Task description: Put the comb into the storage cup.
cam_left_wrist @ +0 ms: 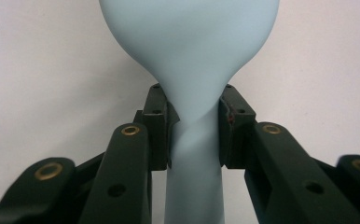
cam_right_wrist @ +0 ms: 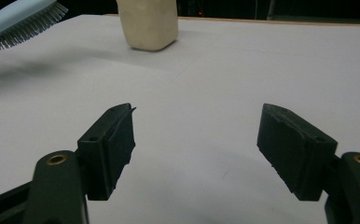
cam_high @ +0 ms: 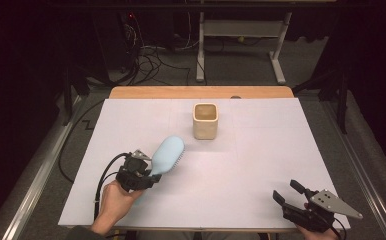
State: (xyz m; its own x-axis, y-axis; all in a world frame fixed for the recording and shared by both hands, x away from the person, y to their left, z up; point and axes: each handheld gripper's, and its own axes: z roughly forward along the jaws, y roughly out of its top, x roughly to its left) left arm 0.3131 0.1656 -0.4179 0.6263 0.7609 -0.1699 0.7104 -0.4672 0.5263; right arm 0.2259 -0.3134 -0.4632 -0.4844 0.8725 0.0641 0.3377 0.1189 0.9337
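— Closest to me was the right gripper point(cam_high: 290, 192), down at the near right corner of the white table point(cam_high: 261, 165). Its jaws stood well apart with nothing between them, just bare tabletop.

— And the other one?

— That left gripper point(cam_high: 148, 172) was at the near left, in the person's hand point(cam_high: 115, 200). Its pads were pressed against both sides of a pale blue hairbrush point(cam_high: 168, 154), right at the narrow neck where the handle widens into the head.

— Was the brush lying on the table?

— No, it was held up off the surface, slanting away toward the middle, bristles facing down and to the right. A cream square cup point(cam_high: 205, 120) stood upright farther back, apart from the brush head and open at the top.
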